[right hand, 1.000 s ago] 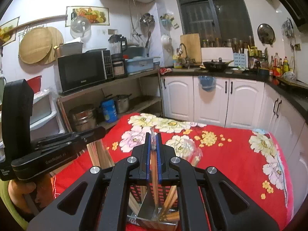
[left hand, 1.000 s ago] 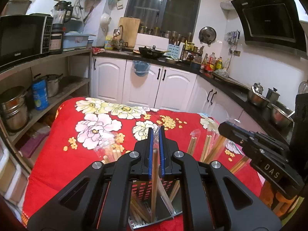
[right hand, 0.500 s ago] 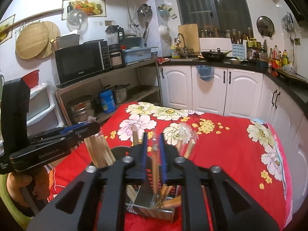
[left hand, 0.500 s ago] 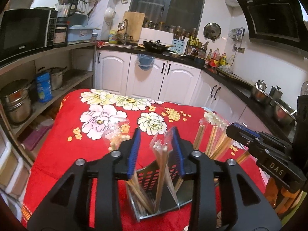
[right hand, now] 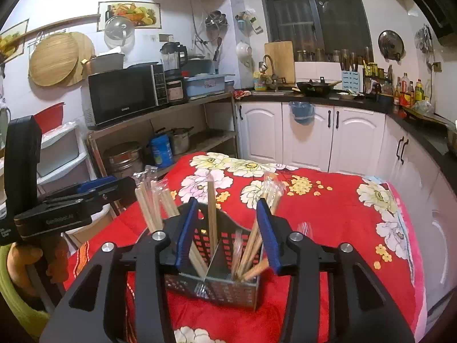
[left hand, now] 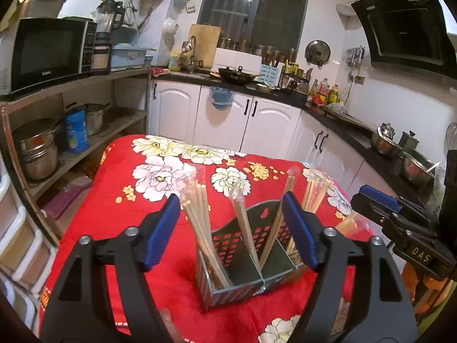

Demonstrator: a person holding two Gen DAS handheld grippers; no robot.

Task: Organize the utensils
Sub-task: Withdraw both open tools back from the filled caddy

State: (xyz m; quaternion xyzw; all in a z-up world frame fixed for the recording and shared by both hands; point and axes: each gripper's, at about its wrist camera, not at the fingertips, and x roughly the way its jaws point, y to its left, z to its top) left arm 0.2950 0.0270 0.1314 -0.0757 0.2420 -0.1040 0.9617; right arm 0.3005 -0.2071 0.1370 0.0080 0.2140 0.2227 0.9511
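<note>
Around the perforated metal holder, bare red floral cloth on every side, with the widest free stretch beyond it, up to the far edge of the counter. Past that edge, a gap and then white cabinets. Left of the holder, a short run of cloth to the counter's side edge, then open shelving with pots close by. Right of the holder, a broad clear strip to the cloth's pale border.

Inside the holder, wrapped chopsticks standing tilted on both sides of a central divider.

From the left wrist: left gripper poised above the holder, jaws opening and standing wide, one wrapped bundle upright between them and clear of both blue pads. Grips nothing. Right of the holder, the right gripper seen from its side, so its gap unreadable there.

From the right wrist: that gap plain, jaws opening, narrower than the left pair, a single chopstick between them untouched and a wrapped bundle close against the right pad; contact there not clear. Shows too an orange-gloved hand left of the holder.
</note>
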